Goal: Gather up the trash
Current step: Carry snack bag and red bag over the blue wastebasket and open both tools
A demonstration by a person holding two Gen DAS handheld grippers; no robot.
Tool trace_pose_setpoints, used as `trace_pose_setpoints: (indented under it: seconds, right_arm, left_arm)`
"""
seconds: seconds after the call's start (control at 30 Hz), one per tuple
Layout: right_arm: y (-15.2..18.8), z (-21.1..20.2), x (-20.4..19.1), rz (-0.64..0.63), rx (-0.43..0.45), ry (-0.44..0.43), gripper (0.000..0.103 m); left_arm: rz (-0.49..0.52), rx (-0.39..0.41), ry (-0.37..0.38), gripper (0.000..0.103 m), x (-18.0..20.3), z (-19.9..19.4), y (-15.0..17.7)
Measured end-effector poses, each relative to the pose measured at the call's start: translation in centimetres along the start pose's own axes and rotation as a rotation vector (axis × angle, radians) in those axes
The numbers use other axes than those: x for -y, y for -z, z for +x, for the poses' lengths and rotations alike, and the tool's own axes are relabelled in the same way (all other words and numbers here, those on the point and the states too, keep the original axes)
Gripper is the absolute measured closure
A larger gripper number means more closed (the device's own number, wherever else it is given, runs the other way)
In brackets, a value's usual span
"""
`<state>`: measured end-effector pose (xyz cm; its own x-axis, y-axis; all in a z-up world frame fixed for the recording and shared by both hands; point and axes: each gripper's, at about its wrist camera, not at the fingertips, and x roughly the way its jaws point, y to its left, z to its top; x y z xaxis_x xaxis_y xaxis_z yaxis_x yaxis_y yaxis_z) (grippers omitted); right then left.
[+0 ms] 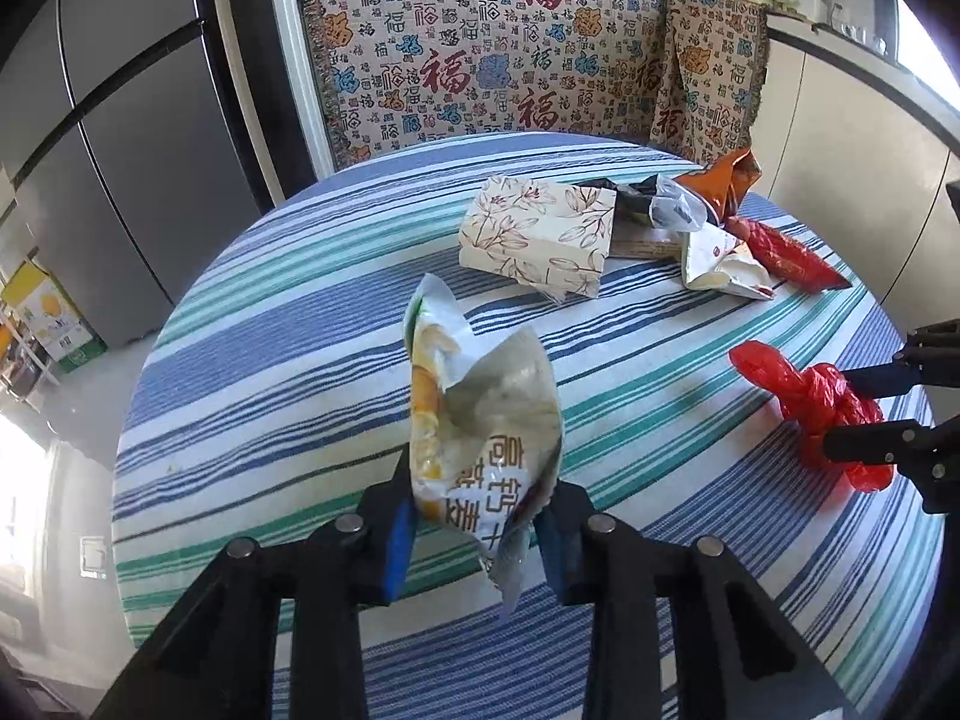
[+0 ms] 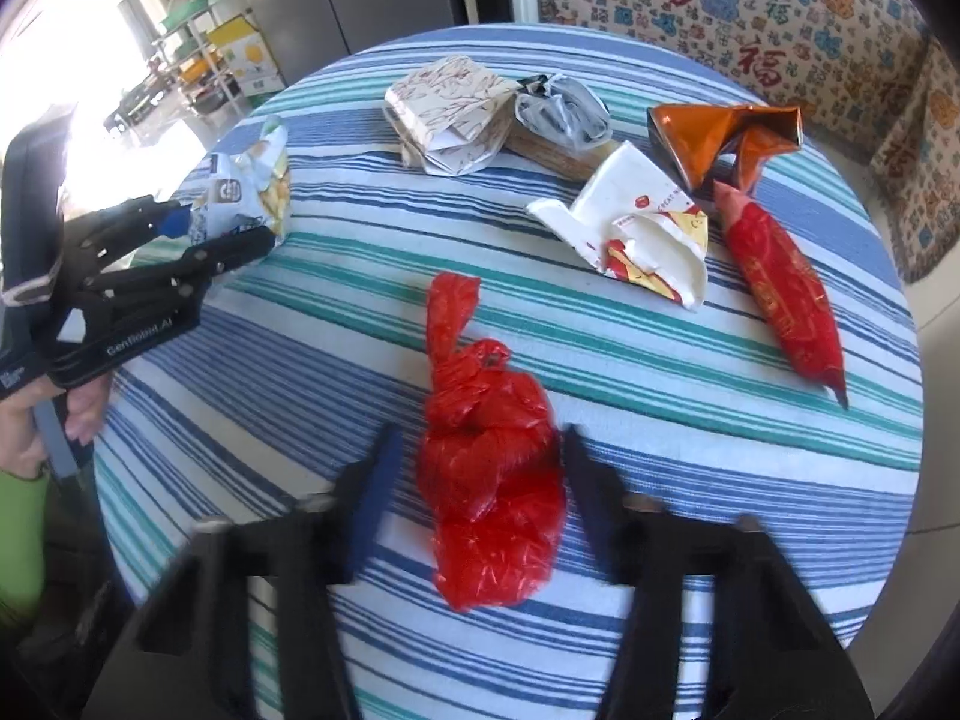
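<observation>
My left gripper point(image 1: 477, 531) is shut on a crumpled white and yellow snack bag point(image 1: 480, 420) and holds it above the striped round table point(image 1: 270, 360); it also shows in the right wrist view point(image 2: 252, 198). My right gripper point(image 2: 480, 480) is open, its fingers on either side of a knotted red plastic bag point(image 2: 489, 468) that lies on the table, also seen in the left wrist view point(image 1: 822, 402). More trash lies farther back: a floral paper box point(image 2: 456, 114), a grey wrapper point(image 2: 561, 111), an orange foil bag point(image 2: 720, 138), a torn white carton point(image 2: 636, 234) and a red wrapper point(image 2: 786, 300).
A patterned cloth with red characters point(image 1: 510, 54) covers the seat behind the table. A grey fridge point(image 1: 120, 150) stands at the left. A yellow and green carton point(image 1: 51, 318) sits on the floor. A counter with pots point(image 1: 810, 6) runs at the right.
</observation>
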<state>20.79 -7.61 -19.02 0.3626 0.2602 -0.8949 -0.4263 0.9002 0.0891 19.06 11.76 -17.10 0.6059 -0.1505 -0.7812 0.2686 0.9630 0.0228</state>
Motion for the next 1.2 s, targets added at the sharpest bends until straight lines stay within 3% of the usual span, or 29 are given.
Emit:
trace_pose_setpoints:
  seconds: [0.23, 0.5, 0.63, 0.87, 1.03, 1.2]
  right_arm:
    - [2.6, -4.2, 1.2, 0.106, 0.1, -0.04, 0.06]
    - [6.6, -7.5, 5.6, 0.24, 0.165, -0.033, 0.06]
    - [9.3, -10.6, 10.1, 0.339, 0.215, 0.007, 0.06]
    - [15.9, -15.6, 21.1, 0.556, 0.255, 0.201, 0.06]
    - [19.5, -16.5, 27.9, 0.703, 0.253, 0.276, 0.06]
    - [21.6, -16.1, 32.8, 0.8, 0.242, 0.294, 0.059]
  left_arm:
    - [-0.024, 0.042, 0.112, 0.074, 2.6, -3.2, 0.9]
    - [0.055, 0.064, 0.255, 0.074, 10.9, -5.2, -0.7]
    - [0.125, 0.079, 0.335, 0.074, 17.1, -5.8, -2.3]
    - [0.22, 0.057, 0.485, 0.074, 28.9, -4.6, -4.3]
    - [0.28, 0.024, 0.558, 0.074, 37.2, -2.2, -5.6]
    - [0.32, -0.011, 0.588, 0.074, 43.6, 1.3, -6.0]
